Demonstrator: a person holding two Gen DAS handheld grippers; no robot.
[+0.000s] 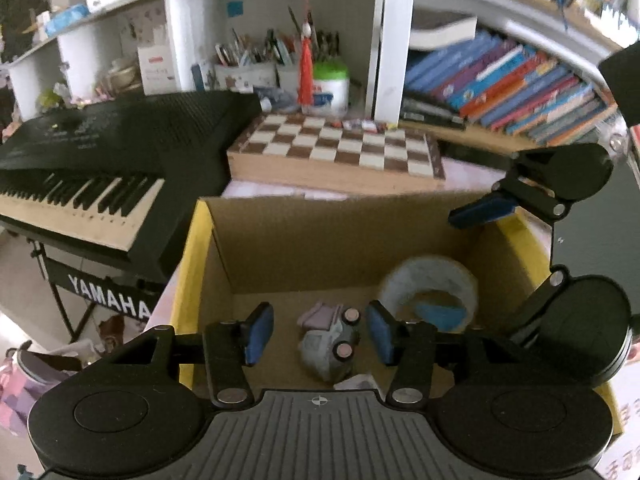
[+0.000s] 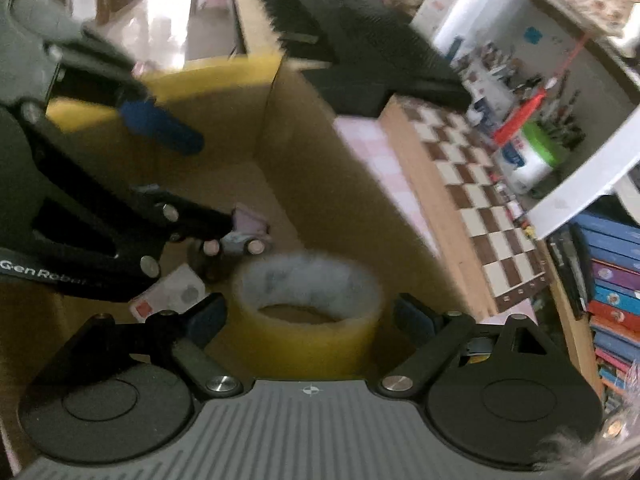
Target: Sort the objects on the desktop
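A cardboard box [image 1: 320,240] with yellow outer sides lies open below both grippers. On its floor a small grey and lilac toy car [image 1: 330,344] lies on its side between the blue pads of my left gripper [image 1: 320,334]. That gripper is open, with a gap beside the car. To the right of the car stands a roll of clear yellowish tape [image 1: 430,292]. In the right wrist view the tape roll [image 2: 308,276] sits between the fingers of my right gripper [image 2: 312,316], which is open, each pad a little off the roll. The toy car [image 2: 244,236] lies behind the roll.
A small white card [image 2: 168,292] lies on the box floor by the car. Left of the box stands a black keyboard [image 1: 100,168]. Behind it are a chessboard [image 1: 340,148], a shelf with pen holders [image 1: 248,68] and a row of books [image 1: 520,88].
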